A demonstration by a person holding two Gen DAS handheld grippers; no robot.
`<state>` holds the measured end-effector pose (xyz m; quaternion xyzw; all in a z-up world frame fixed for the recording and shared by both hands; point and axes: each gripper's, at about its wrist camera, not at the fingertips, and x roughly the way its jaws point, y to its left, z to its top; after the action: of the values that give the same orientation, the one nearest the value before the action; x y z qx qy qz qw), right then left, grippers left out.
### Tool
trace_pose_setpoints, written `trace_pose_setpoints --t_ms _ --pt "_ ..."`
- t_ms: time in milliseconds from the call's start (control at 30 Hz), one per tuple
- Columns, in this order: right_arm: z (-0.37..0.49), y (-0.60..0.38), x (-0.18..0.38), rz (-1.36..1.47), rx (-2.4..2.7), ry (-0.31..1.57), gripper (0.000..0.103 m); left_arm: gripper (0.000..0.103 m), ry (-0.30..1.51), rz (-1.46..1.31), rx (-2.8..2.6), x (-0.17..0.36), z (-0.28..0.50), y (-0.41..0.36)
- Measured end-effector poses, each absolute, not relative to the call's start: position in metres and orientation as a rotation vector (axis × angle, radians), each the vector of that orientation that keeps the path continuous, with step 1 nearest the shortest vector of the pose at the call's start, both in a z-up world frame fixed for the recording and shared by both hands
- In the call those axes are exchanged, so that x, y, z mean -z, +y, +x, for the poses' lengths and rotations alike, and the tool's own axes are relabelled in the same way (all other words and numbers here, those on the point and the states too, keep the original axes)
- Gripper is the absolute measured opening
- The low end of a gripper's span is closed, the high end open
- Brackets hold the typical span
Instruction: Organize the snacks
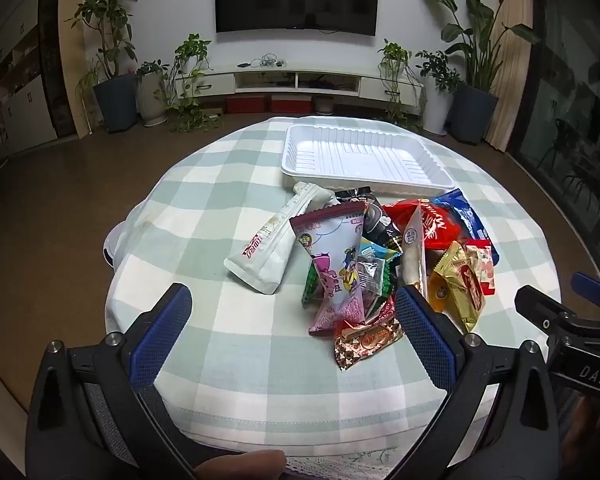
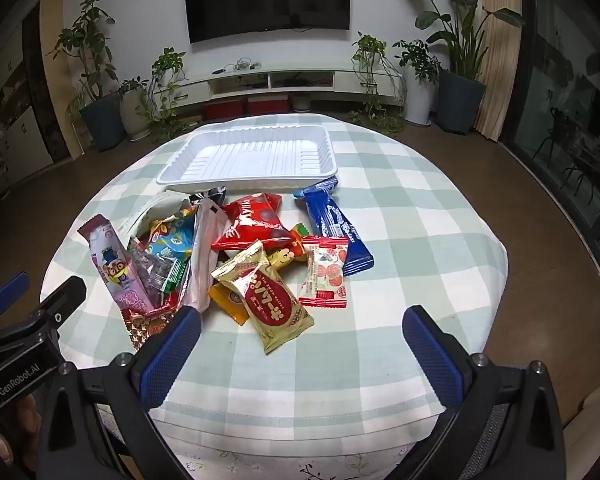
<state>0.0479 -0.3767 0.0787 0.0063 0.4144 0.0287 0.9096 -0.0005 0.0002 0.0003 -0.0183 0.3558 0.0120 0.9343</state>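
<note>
A heap of snack packets [image 2: 236, 260] lies mid-desk on the checked cloth [image 2: 400, 208], just near of an empty white ribbed tray [image 2: 248, 156] whose long side runs left to right. A white pouch [image 1: 268, 248] at the heap's left lies lengthwise from near-left to far-right. A blue bar [image 2: 336, 228] at the right runs near to far. A gold packet with a red oval [image 2: 268, 300] lies nearest. The left tool [image 1: 292, 320] and right tool [image 2: 300, 336] hover at the near edge, jaws spread wide, gripping nothing.
</note>
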Motion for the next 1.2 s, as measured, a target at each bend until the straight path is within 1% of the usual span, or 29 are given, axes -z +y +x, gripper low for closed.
trace_pose_setpoints --t_ms 300,333,1200 --pt "0.0482 -0.3763 -0.0735 0.014 -0.064 0.859 0.103 0.103 0.716 -0.024 -0.039 -0.0026 -0.0079 -0.009" --pt "0.0475 -0.3762 -0.0738 0.013 -0.065 0.858 0.103 0.103 0.739 -0.026 -0.031 0.0013 -0.0005 -0.0035" --pt "0.0471 -0.3711 -0.0703 0.008 -0.073 0.883 0.103 0.103 0.74 -0.026 -0.029 0.0067 0.0004 -0.0005"
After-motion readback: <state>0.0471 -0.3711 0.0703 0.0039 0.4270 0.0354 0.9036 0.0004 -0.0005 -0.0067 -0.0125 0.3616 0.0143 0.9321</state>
